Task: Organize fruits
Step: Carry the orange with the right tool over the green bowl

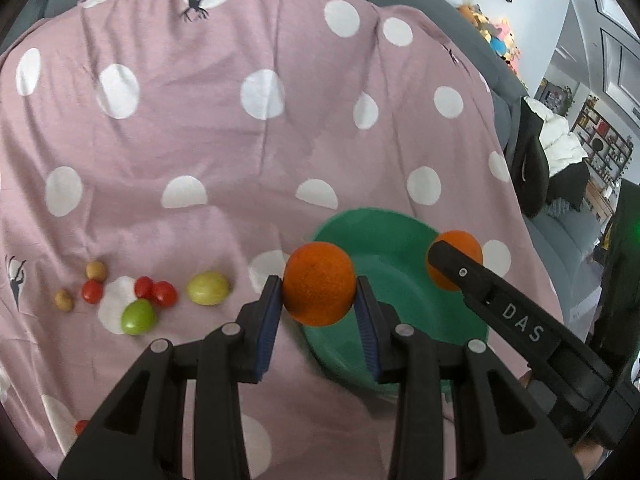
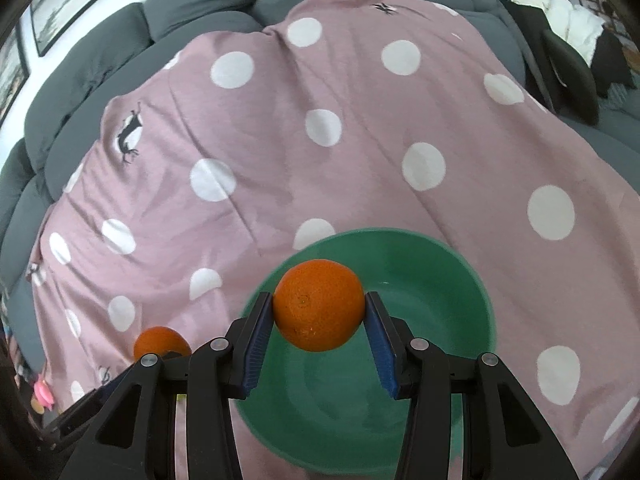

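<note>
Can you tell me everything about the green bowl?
The green bowl is round, deep and smooth, and looks like plastic. It sits upright on the pink cloth with white dots. Nothing lies inside it yet. The right gripper holds an orange above it, and the left gripper holds another orange near its rim.

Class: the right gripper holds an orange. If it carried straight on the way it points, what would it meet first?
Most likely the green bowl: the right gripper and its orange point over the bowl's inside. Depth is unclear; higher up, it would pass over the rim to the spotted pink cloth.
</note>
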A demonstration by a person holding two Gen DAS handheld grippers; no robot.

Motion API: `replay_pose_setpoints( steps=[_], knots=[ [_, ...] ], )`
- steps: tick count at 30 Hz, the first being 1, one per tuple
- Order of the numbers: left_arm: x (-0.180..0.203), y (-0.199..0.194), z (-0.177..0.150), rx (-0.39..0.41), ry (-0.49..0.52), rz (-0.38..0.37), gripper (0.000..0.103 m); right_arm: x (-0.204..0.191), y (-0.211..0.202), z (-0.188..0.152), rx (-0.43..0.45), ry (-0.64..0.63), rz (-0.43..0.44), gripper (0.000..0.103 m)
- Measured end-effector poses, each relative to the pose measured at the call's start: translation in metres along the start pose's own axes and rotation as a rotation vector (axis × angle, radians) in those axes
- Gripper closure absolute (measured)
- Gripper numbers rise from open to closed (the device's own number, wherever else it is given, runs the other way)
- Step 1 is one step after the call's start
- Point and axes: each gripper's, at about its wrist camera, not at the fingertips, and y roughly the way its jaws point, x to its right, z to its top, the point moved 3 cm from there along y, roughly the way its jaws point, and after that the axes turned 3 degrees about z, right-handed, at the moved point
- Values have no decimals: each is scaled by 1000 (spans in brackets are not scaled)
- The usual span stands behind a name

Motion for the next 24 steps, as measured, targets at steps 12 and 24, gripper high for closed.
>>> replay_pose_setpoints(
  steps=[12, 24],
  knots=[
    [13, 25, -6, -45, 13, -17, 67, 27, 10, -1, -43, 50, -58, 55],
    [27, 45, -16, -94, 57, -1, 67, 34, 18, -1, -89, 60, -128, 55]
  ],
)
